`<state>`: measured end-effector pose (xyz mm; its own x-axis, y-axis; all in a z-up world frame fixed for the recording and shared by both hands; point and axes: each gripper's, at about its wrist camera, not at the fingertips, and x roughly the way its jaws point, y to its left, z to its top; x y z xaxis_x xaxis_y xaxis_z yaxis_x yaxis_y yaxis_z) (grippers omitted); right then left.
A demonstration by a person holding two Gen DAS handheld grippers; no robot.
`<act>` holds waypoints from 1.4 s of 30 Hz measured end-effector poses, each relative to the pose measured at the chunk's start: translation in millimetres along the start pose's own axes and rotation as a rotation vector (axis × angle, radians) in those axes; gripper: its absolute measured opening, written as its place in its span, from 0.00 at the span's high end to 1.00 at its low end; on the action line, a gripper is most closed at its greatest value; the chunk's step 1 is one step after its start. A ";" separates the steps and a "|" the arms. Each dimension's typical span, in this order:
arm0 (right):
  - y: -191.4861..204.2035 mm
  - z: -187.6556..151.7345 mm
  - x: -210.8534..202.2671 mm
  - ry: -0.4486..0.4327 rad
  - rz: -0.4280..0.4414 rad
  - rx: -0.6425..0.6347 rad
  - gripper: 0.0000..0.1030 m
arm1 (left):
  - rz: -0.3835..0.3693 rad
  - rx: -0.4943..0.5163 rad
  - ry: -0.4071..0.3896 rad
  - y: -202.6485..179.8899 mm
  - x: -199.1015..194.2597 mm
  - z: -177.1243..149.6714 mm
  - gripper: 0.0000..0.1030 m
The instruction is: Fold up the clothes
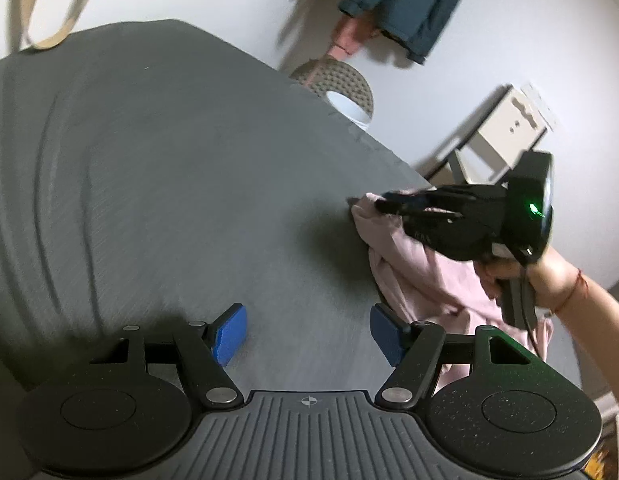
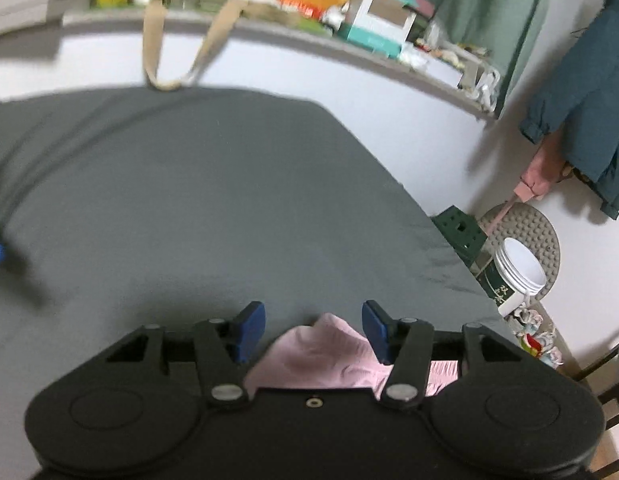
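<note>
A crumpled pink garment [image 1: 413,276] lies near the right edge of the grey cloth-covered surface [image 1: 169,160]. My right gripper [image 1: 383,204], held by a hand [image 1: 549,276], sits over the garment's far end. In the right wrist view the right gripper [image 2: 313,330] is open, its blue pads [image 2: 251,330] wide apart with the pink garment [image 2: 321,356] bunched loosely between and under them. My left gripper [image 1: 307,332] is open above bare grey surface, its right pad close to the garment's near edge. Nothing is clamped in either one.
Beige bag straps [image 2: 181,48] hang from a cluttered shelf [image 2: 309,4] behind the surface. A white tub [image 2: 519,268] sits on a round stool beyond the right edge, next to a green stool [image 2: 461,232]. A teal jacket [image 2: 589,120] hangs on the wall. The grey surface [image 2: 189,200] stretches left.
</note>
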<state>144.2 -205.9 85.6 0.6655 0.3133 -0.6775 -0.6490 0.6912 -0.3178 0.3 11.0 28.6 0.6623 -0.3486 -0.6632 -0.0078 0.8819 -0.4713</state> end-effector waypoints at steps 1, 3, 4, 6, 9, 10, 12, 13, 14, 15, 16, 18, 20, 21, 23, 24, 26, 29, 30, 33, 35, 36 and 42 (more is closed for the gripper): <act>-0.4 -0.7 8.5 0.025 -0.001 -0.007 0.62 | -0.003 0.011 0.006 -1.1 -0.2 -0.7 0.33; -1.5 -5.0 16.8 0.054 0.009 0.007 0.99 | -0.013 0.029 0.018 -2.2 -1.1 -1.5 0.33; -1.4 -7.5 14.3 0.039 0.021 0.021 0.99 | -0.015 0.040 0.021 -3.2 -2.1 -1.9 0.33; 0.8 -12.1 7.4 0.006 0.037 0.038 0.99 | -0.013 0.059 0.023 -5.2 -4.1 -2.4 0.33; 13.6 -16.3 -11.7 -0.050 0.013 0.010 0.99 | -0.010 0.057 0.023 -5.2 -7.0 -1.9 0.33; 17.8 -17.6 -18.1 -0.069 0.005 0.001 0.99 | -0.011 0.051 0.025 -5.3 -7.5 -1.8 0.33; 26.3 -20.4 -30.9 -0.106 -0.011 -0.018 0.99 | -0.010 0.040 0.026 -5.8 -8.6 -2.6 0.33; 30.6 -21.8 -37.3 -0.125 -0.019 -0.028 0.95 | -0.007 0.035 0.028 -6.1 -9.2 -3.3 0.33; 34.8 -23.2 -43.7 -0.143 -0.027 -0.037 0.78 | -0.002 0.029 0.029 -6.6 -9.8 -4.2 0.33; 39.1 -24.5 -50.0 -0.162 -0.035 -0.047 0.65 | 0.000 0.025 0.029 -7.1 -10.3 -5.1 0.33; 40.0 -23.6 -52.3 -0.171 -0.038 -0.053 0.43 | 0.003 0.023 0.027 -7.0 -10.9 -5.5 0.33; 32.5 -16.0 -43.7 -0.152 -0.035 -0.048 0.44 | 0.007 0.025 0.021 -6.5 -11.5 -6.9 0.33; 21.2 -9.9 -23.7 -0.085 -0.041 -0.010 0.51 | 0.010 0.031 0.019 -6.2 -11.6 -8.3 0.33; 16.6 -8.8 -12.6 -0.058 -0.054 0.003 0.53 | 0.010 0.035 0.019 -6.1 -11.6 -9.0 0.33; 7.3 -8.0 10.1 0.001 -0.066 0.026 0.62 | 0.006 0.039 0.020 -4.9 -12.0 -9.3 0.33; 3.5 -8.6 19.0 0.027 -0.055 0.039 0.67 | 0.002 0.035 0.020 -4.0 -12.3 -8.9 0.33; -4.1 -11.2 32.5 0.074 -0.005 0.073 0.95 | -0.021 0.016 0.019 -1.2 -13.7 -7.5 0.33; -8.9 -18.4 21.0 0.008 0.055 0.123 0.96 | -0.087 -0.021 0.029 1.8 -16.3 -3.7 0.33; -8.8 -22.4 10.9 -0.033 0.077 0.143 0.96 | -0.112 -0.032 0.032 1.3 -17.2 -2.8 0.33; -2.3 -44.2 -37.9 -0.166 0.151 0.216 0.96 | -0.184 -0.052 0.040 -5.7 -18.2 -2.5 0.32; 8.5 -62.2 -73.3 -0.231 0.190 0.249 0.96 | -0.214 -0.050 0.064 -14.6 -14.4 -5.1 0.09; 15.4 -70.3 -88.8 -0.252 0.200 0.251 0.96 | -0.227 -0.048 0.078 -19.5 -12.0 -6.8 0.07; 65.6 -110.9 -149.6 -0.245 0.261 0.281 0.96 | -0.125 0.001 0.203 -48.7 11.3 -19.8 0.08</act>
<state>-38.7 -279.6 92.5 0.5828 0.6217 -0.5234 -0.7034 0.7084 0.0581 -6.7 -42.2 32.5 0.4936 -0.5117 -0.7033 0.0653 0.8281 -0.5567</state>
